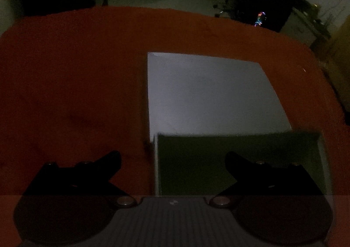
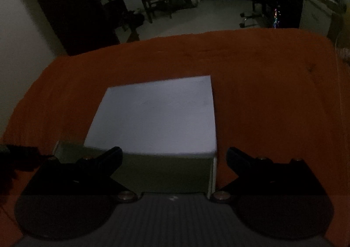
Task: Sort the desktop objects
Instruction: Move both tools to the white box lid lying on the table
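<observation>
Both the left gripper (image 1: pixel 172 159) and right gripper (image 2: pixel 174 155) stood wide open, empty; lower centre lay a white box (image 2: pixel 157 115) on orange cloth (image 2: pixel 273 93); square approach advisable.

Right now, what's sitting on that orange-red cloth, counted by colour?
White: 1, the white box, lying flat on the orange-red cloth.
Green: 1, the dull green box, right against the white one's near edge.
Total: 2.
The room is dim; nothing smaller shows on the cloth.
</observation>
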Action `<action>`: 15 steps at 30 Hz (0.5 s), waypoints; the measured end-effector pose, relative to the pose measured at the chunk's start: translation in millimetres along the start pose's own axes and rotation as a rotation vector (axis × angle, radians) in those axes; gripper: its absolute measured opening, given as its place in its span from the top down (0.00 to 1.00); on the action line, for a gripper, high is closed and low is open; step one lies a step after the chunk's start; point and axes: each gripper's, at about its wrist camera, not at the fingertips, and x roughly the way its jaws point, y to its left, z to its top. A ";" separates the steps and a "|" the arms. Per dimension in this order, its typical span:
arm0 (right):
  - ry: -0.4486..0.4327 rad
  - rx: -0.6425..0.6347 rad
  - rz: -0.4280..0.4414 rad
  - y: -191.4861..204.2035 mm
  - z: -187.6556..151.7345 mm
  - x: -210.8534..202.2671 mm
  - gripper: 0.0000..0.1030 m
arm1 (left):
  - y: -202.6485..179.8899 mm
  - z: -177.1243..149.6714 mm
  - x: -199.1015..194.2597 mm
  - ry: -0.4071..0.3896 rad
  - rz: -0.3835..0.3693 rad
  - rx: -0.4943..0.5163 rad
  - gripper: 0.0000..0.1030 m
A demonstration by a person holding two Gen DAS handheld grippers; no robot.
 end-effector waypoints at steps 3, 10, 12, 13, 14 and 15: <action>0.001 0.024 0.033 -11.6 21.9 16.8 0.00 | 8.3 23.1 17.6 0.025 -0.023 0.016 0.00; 0.041 0.040 0.083 -45.0 72.8 71.0 0.00 | 37.1 66.6 70.8 0.100 -0.106 -0.012 0.00; 0.077 0.041 0.089 -54.0 85.2 91.9 0.00 | 44.2 76.5 89.4 0.128 -0.101 -0.015 0.00; 0.097 0.040 0.087 -58.2 90.3 101.2 0.00 | 45.7 79.6 96.1 0.131 -0.083 -0.004 0.00; 0.114 0.036 0.084 -61.1 94.2 109.7 0.00 | 46.4 84.4 102.4 0.139 -0.074 0.012 0.00; 0.130 0.031 0.082 -63.8 98.0 118.1 0.00 | 48.8 89.5 108.9 0.141 -0.068 0.026 0.00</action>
